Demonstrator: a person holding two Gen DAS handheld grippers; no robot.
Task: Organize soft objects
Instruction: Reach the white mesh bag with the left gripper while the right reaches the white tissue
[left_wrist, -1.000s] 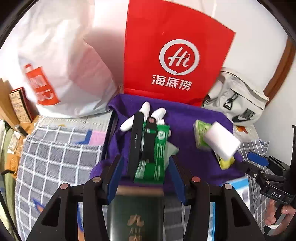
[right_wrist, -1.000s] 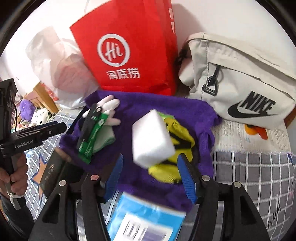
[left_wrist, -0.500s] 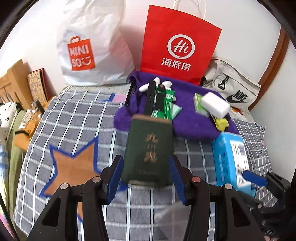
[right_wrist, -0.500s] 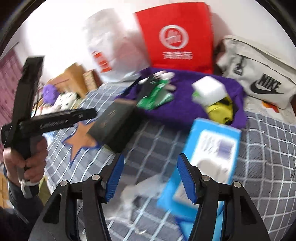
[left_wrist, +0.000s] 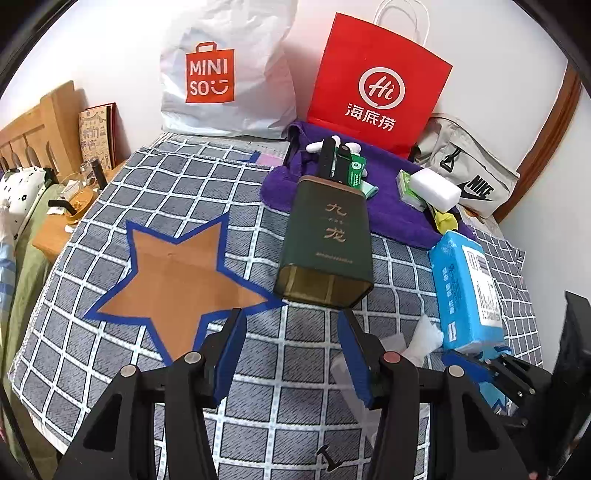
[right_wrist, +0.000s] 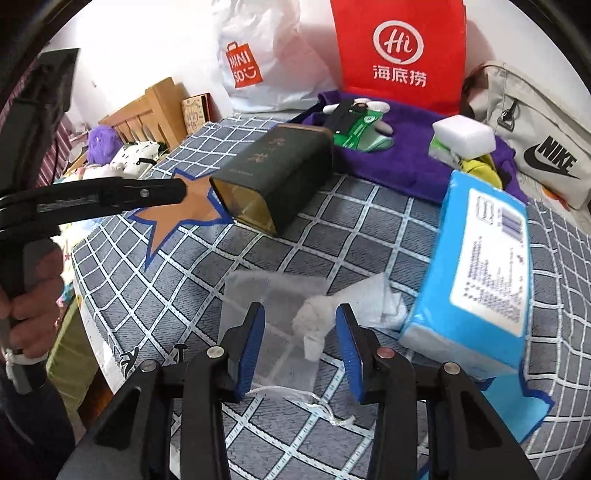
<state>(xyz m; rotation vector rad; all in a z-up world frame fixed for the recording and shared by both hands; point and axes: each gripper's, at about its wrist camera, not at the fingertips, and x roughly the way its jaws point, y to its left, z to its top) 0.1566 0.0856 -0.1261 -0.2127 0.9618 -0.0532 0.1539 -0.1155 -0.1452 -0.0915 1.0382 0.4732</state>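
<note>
My left gripper (left_wrist: 290, 317) hangs open over the checked bed cover (left_wrist: 177, 192), nothing between its fingers. A dark green tin (left_wrist: 327, 240) lies on its side just ahead of it. My right gripper (right_wrist: 300, 308) is closing, with a crumpled white tissue (right_wrist: 312, 325) between its blue pads (right_wrist: 255, 332) but untouched by them. Under the tissue lies a see-through mesh drawstring bag (right_wrist: 273, 291). A blue tissue pack (right_wrist: 480, 266) lies right beside it. Farther back, a purple towel (left_wrist: 391, 206) carries a white sponge (left_wrist: 436, 186), green packets (left_wrist: 354, 171) and a yellow cloth (left_wrist: 445, 221).
A white Miniso bag (left_wrist: 225, 70), a red paper bag (left_wrist: 380, 85) and a beige Nike bag (left_wrist: 469, 173) stand against the back wall. A brown star (left_wrist: 173, 280) is printed on the cover. A wooden headboard and a cluttered bedside stand (left_wrist: 70, 210) lie left.
Both grippers have pulled back from the purple towel toward the near side of the bed. The white sponget now rests on the towel. The right jaws have narrowed around the tissue.
</note>
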